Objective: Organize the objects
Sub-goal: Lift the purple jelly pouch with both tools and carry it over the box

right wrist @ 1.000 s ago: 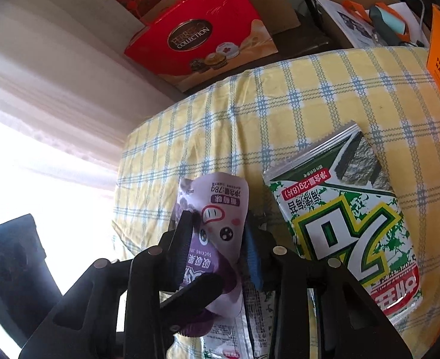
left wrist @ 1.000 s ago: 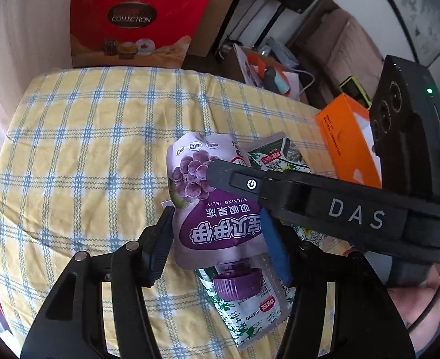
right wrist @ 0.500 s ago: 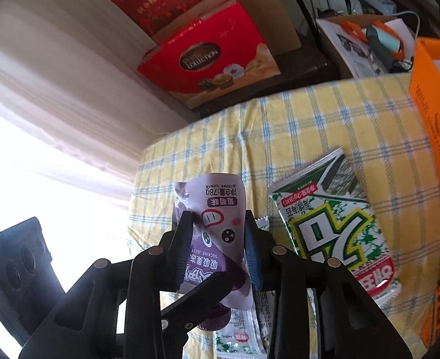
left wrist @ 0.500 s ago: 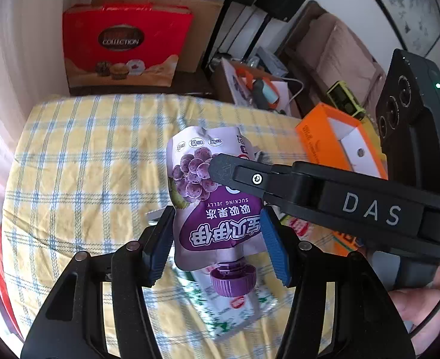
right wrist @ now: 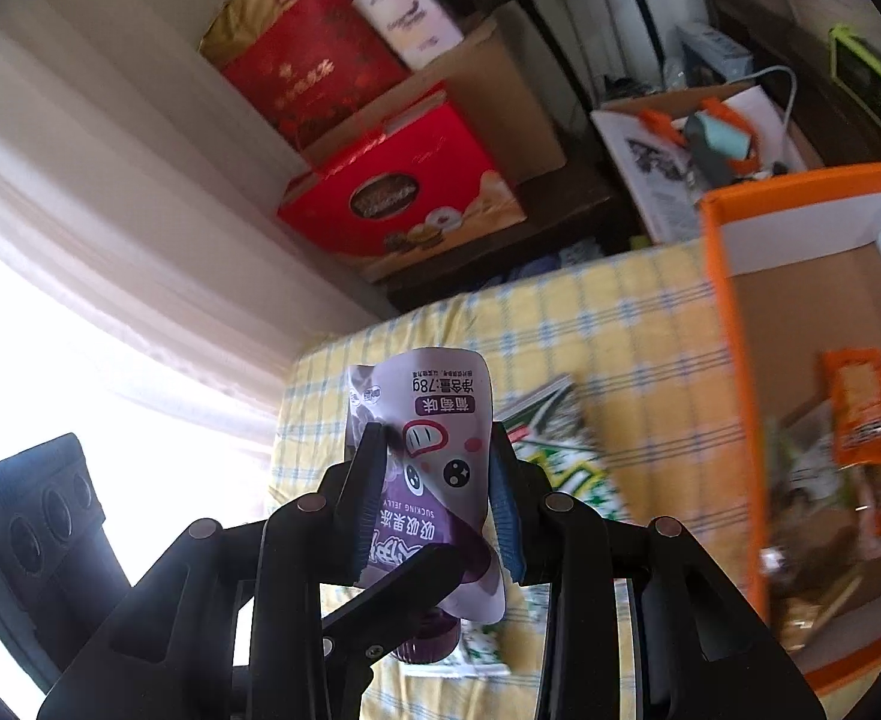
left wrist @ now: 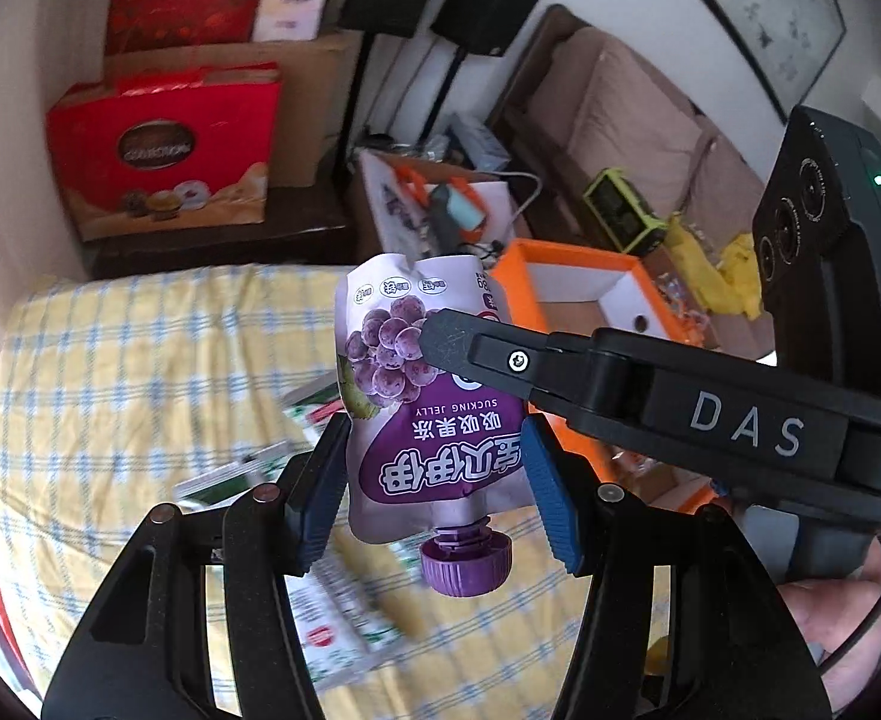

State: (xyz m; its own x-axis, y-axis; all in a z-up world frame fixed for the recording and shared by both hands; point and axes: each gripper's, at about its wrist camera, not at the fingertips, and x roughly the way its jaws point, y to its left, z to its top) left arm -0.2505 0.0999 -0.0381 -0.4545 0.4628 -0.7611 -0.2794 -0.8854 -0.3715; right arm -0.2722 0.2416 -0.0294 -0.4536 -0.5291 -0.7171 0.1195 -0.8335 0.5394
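Both grippers are on the purple jelly pouch (left wrist: 425, 408) — it hangs in the air above the yellow checked tablecloth (left wrist: 140, 360), cap (left wrist: 466, 564) pointing down. The right gripper (right wrist: 437, 501) pinches it by its sides. The left gripper (left wrist: 434, 492) brackets the lower half, fingers against the edges — squeezing or just touching, I cannot tell. Seaweed snack packs (right wrist: 560, 450) lie on the cloth below, with an orange box (right wrist: 800, 360) just beside.
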